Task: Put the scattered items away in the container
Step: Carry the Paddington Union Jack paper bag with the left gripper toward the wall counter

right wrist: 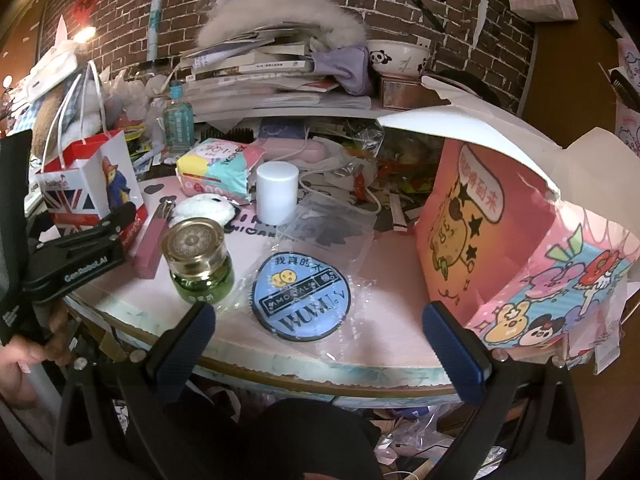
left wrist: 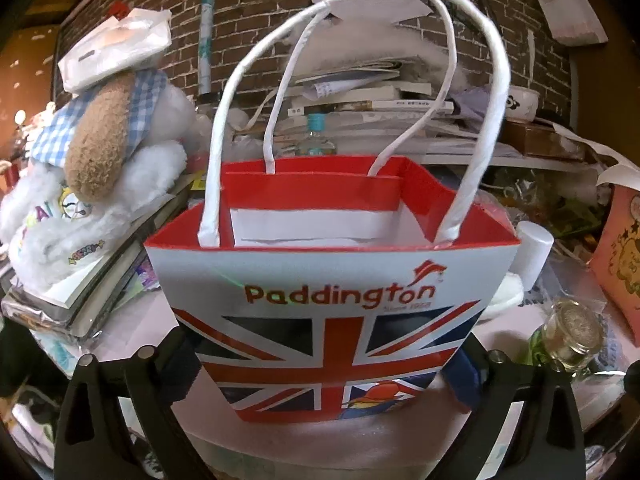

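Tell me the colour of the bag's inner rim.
Red on the bag, clearest in the left wrist view.

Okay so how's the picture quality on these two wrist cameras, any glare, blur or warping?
Left wrist: strong fisheye bending of the brick wall; the Paddington bag is sharp, with dark corners. Right wrist: same warping, a bright lamp flaring top left, and sheen on the jar lid's gold rim.

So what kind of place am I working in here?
Most likely a cluttered home desk or bedroom corner, not a workshop. A plush dog sits on books, a stack of books and papers is piled against a brick wall, and a panda bowl perches beside them.
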